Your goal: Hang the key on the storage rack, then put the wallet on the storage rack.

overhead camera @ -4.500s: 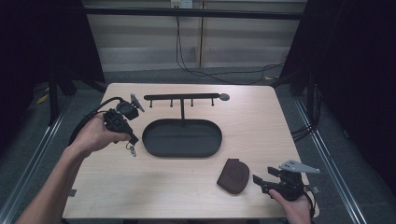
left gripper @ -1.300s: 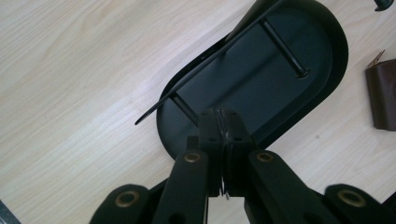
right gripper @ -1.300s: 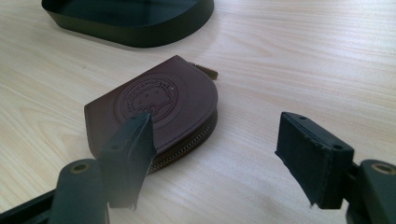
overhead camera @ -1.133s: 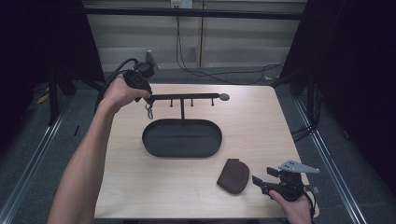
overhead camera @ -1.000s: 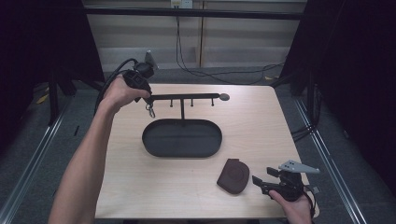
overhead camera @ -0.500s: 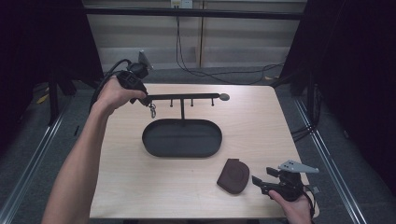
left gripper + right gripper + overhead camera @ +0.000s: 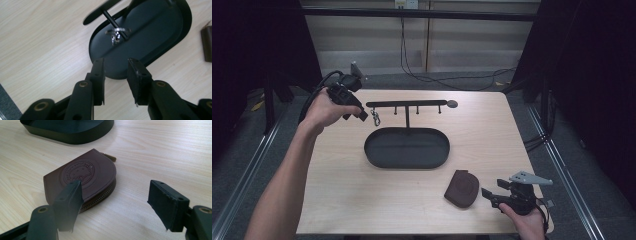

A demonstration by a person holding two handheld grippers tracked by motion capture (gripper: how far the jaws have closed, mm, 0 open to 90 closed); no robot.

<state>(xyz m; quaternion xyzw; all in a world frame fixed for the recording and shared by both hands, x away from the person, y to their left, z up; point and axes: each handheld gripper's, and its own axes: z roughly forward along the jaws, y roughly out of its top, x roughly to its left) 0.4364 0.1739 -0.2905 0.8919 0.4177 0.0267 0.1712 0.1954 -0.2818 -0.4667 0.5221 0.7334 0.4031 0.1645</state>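
Observation:
A silver keyring (image 7: 375,118) hangs from the left hook of the black bar (image 7: 407,104) that stands over the oval black tray (image 7: 368,150). My left gripper (image 7: 361,116) is just left of the bar's end. Its jaws have just been opening and hold nothing. In the left gripper view the left gripper (image 7: 115,63) stands apart from the keyring (image 7: 117,35) on its hook. A brown zip pouch (image 7: 463,188) lies on the table at the front right. My right gripper (image 7: 115,186) rests open beside the pouch (image 7: 82,173), its left pad in front of the pouch.
The wooden table (image 7: 337,175) has bare room to the left and in front of the tray. Two more hooks and a round disc (image 7: 452,104) sit along the bar. Dark floor and a metal frame surround the table.
The left gripper carried the keyring from the table's left up to the bar. It has now let go, opened and drawn back to the left. The keyring stays on the hook. The right gripper is still.

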